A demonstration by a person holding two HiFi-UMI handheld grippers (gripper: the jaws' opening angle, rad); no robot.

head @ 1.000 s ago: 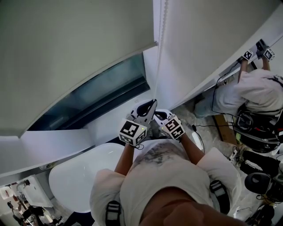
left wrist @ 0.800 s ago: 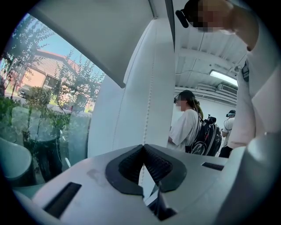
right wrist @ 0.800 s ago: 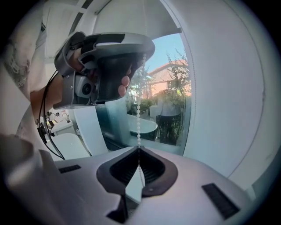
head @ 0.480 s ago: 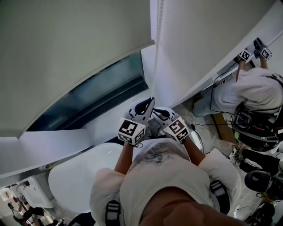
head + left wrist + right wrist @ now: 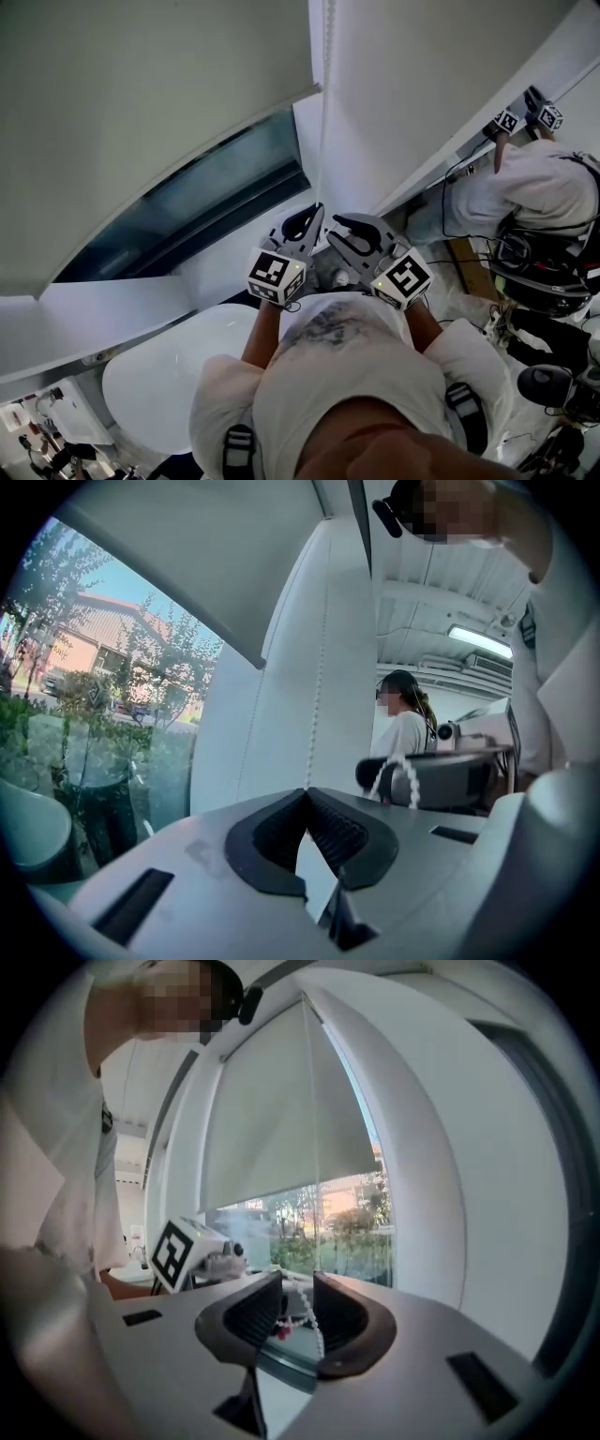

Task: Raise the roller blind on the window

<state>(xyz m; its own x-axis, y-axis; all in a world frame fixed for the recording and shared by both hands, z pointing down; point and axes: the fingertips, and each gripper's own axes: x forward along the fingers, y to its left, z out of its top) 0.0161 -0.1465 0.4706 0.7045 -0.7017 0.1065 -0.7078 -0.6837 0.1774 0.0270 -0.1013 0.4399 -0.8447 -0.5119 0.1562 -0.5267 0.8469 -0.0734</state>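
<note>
Daylight fills a white room through the window (image 5: 211, 192), where trees and a red-roofed building show beyond the glass. Close against it, the person's left tongs (image 5: 315, 214) are pinched tight on the bead chain (image 5: 325, 141). In the left gripper view the two black pads (image 5: 342, 832) meet at their tips (image 5: 305, 795) and the chain (image 5: 319, 686) rises straight out of that point. The right tongs (image 5: 336, 232) sit just beside them, a little nearer the person. Their jaws have just been opening and now stand wide (image 5: 297, 1283). A slack run of beads (image 5: 305, 1309) hangs between the pads without either one pressing on it.

From both tools the chain climbs along the edge of the white pillar (image 5: 422, 84), which stands right of the window. The roller blind (image 5: 141, 112) hangs to the left of the chain, its hem partway down, so that a band of bare glass lies beneath it. The right gripper view shows the same hem (image 5: 281, 1119) with greenery under it.

Below the person's arms stands a round white table (image 5: 159, 375). Well off to the right, a second person (image 5: 544, 187) reaches up with another pair of tools.
</note>
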